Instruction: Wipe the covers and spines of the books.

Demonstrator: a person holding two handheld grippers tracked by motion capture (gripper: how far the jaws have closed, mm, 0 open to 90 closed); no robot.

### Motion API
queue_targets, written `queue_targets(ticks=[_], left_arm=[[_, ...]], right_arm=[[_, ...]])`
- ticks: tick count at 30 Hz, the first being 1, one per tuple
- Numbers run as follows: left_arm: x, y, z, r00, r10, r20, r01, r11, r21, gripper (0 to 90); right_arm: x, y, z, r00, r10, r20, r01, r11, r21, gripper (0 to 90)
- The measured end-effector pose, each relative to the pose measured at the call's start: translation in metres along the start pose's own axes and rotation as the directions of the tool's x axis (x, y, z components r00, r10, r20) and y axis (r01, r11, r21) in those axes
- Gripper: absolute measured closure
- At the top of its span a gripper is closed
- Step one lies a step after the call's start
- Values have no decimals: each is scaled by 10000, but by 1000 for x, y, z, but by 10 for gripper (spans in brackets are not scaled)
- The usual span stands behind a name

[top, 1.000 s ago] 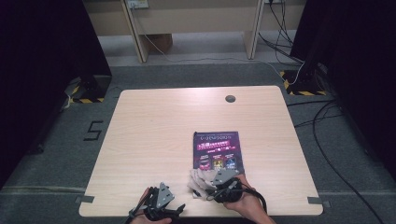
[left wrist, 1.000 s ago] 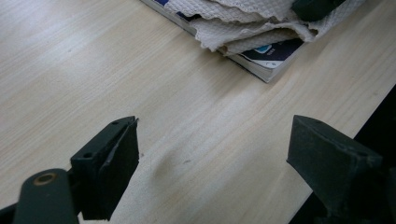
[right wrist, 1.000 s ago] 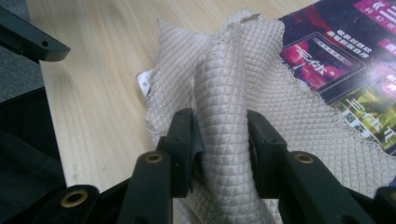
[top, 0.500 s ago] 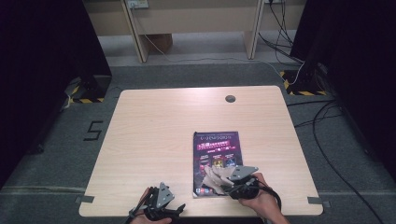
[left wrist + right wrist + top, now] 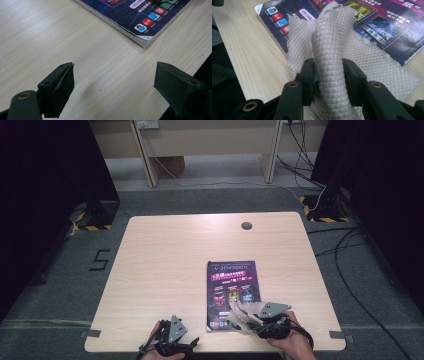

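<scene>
A dark purple magazine (image 5: 232, 280) lies flat on the wooden table (image 5: 170, 260), near its front edge. A beige waffle-weave cloth (image 5: 242, 312) lies over the magazine's near end. My right gripper (image 5: 253, 321) is shut on a bunched fold of the cloth (image 5: 332, 37), which rises between its jaws, and the rest spreads over the magazine cover (image 5: 382, 27). My left gripper (image 5: 190, 342) rests at the front edge, left of the magazine. Its jaws stand wide open over bare wood (image 5: 113, 80), with the magazine's corner (image 5: 140, 15) a short way ahead.
A round cable hole (image 5: 246, 225) sits near the table's far edge. Black cables (image 5: 345, 250) trail on the carpet to the right. Dark partitions stand on both sides, and wooden furniture legs (image 5: 147, 150) rise beyond the table.
My right gripper has slid to the right along the front of the table, dragging the cloth across the magazine's near end. The left gripper has stayed put.
</scene>
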State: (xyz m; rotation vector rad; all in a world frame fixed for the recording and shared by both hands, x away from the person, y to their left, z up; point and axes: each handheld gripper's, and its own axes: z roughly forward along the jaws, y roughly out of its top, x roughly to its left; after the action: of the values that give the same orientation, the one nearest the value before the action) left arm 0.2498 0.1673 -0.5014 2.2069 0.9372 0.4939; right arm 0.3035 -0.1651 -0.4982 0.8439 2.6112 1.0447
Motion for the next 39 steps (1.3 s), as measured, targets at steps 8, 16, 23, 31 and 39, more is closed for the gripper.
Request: queue_targets(ticks=[8,16,23,31,39], left_arm=[[-4,4,4,9998,34,176,-33,10000,-52,157],[-6,12,14,9993,-104,368,107,9999,-62,153],[-8,25,28,9994,-138,320,145,9996,-232,152],[-1,37,41,9982,-489,-345,475,9980,-417,149],[1,38,48,9978,-531,-390,526,9985,-121,141]], right_arm=[[-6,-1,-1,9997,204,142,-204,9998,2,641],[-19,2,1,9975,341,623,-343,9994,13,640],[-30,9,7,9940,381,1023,-378,9993,-48,640],[-40,15,12,9908,432,1283,-429,9991,-54,639],[-51,23,20,9856,534,1604,-525,9986,-99,632]])
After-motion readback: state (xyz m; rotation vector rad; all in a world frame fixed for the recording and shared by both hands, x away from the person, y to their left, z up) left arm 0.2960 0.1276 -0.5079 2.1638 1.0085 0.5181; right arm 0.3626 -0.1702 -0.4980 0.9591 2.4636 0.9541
